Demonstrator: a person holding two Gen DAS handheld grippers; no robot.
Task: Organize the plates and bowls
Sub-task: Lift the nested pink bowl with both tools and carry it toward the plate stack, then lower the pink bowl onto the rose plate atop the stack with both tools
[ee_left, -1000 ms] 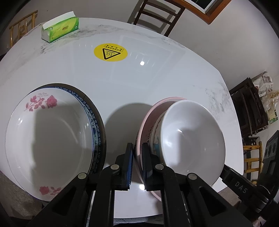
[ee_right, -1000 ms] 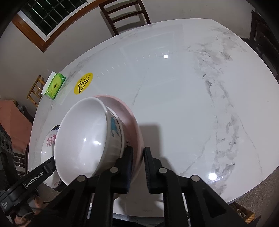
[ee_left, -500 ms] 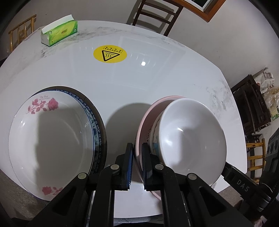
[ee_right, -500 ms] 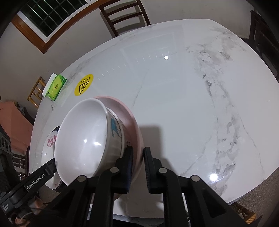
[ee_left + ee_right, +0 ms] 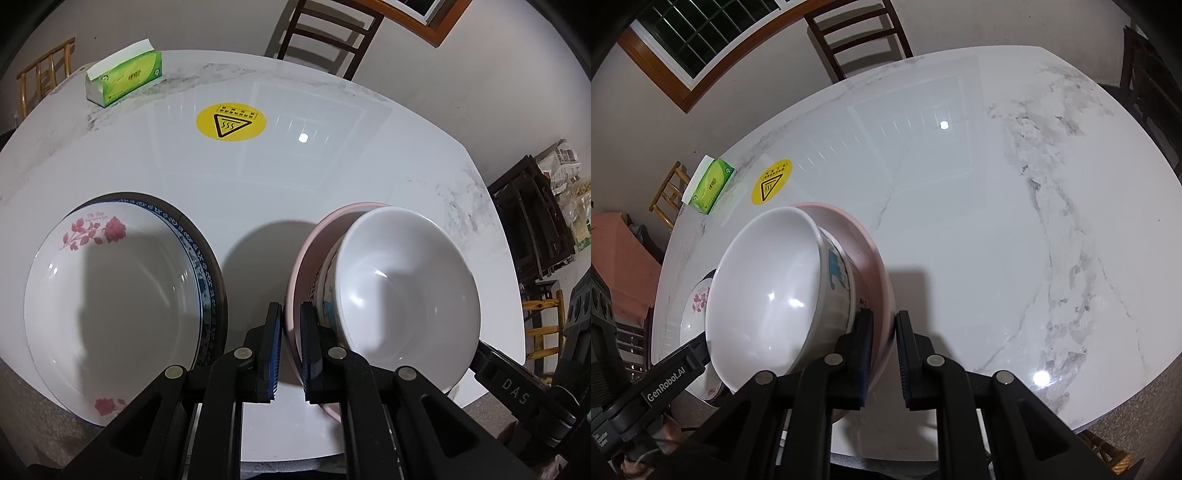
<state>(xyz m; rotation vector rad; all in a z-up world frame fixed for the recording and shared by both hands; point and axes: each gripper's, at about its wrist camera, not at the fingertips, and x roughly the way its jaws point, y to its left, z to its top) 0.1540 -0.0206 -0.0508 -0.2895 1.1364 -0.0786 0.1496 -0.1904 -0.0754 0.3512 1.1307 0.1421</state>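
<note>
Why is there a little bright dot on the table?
Left wrist view: glare from a lamp on the glossy marble table, beside the yellow warning sticker. Right wrist view: the same glare, plus another near the table's edge.

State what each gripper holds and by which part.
Both the left gripper and right gripper pinch opposite sides of the pink bowl's rim; the white ceramic bowl sits nested inside it.

Nested: white bowl (image 5: 402, 295) inside pink bowl (image 5: 306, 254), just right of the left gripper (image 5: 290, 350). Left of it — stacked plates (image 5: 110, 295). Far ahead on the table (image 5: 332, 166) — sticker (image 5: 231, 122), tissue box (image 5: 123, 77) beyond, leftward.
</note>
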